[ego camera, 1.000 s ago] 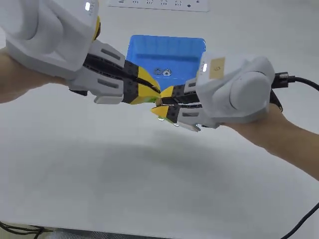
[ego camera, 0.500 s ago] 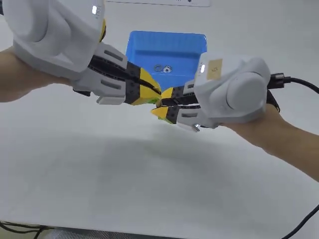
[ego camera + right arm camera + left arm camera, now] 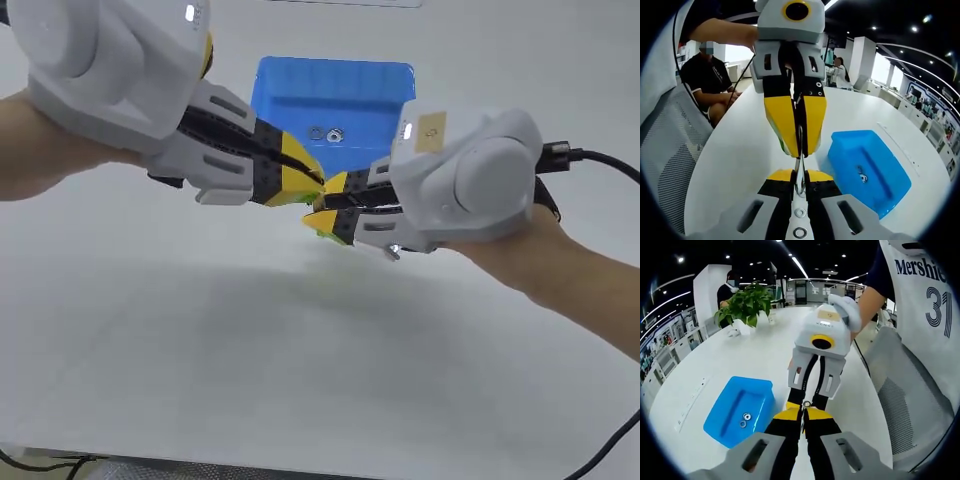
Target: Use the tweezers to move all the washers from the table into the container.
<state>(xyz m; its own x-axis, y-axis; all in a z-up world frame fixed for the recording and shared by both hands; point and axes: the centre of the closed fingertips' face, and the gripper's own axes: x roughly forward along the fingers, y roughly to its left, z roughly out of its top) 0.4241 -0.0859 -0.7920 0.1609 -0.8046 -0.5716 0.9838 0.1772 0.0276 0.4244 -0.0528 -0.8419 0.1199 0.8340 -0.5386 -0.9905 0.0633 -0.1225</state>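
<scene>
My left gripper [image 3: 310,190] comes in from the upper left and my right gripper [image 3: 328,206] from the right, meeting tip to tip just in front of the blue container [image 3: 335,85]. Two washers [image 3: 325,135] lie inside it. In the right gripper view my right gripper [image 3: 800,176] is shut on the thin metal tweezers [image 3: 800,220], whose front end runs between the shut yellow jaws of the left gripper [image 3: 799,150]. In the left gripper view my left gripper [image 3: 802,415] pinches a silvery sliver of the tweezers [image 3: 802,422], facing the right gripper [image 3: 806,405]. The container [image 3: 720,412] lies to the lower left.
The white table [image 3: 250,360] stretches bare towards me. A black cable [image 3: 600,165] trails from the right gripper. A potted plant [image 3: 745,307] and a power strip [image 3: 687,405] sit farther along the table. A mesh chair [image 3: 910,405] and a seated person [image 3: 710,75] are beside the table.
The two grippers stay tip to tip in front of the container. The view has shifted slightly; nothing was taken hold of or let go.
</scene>
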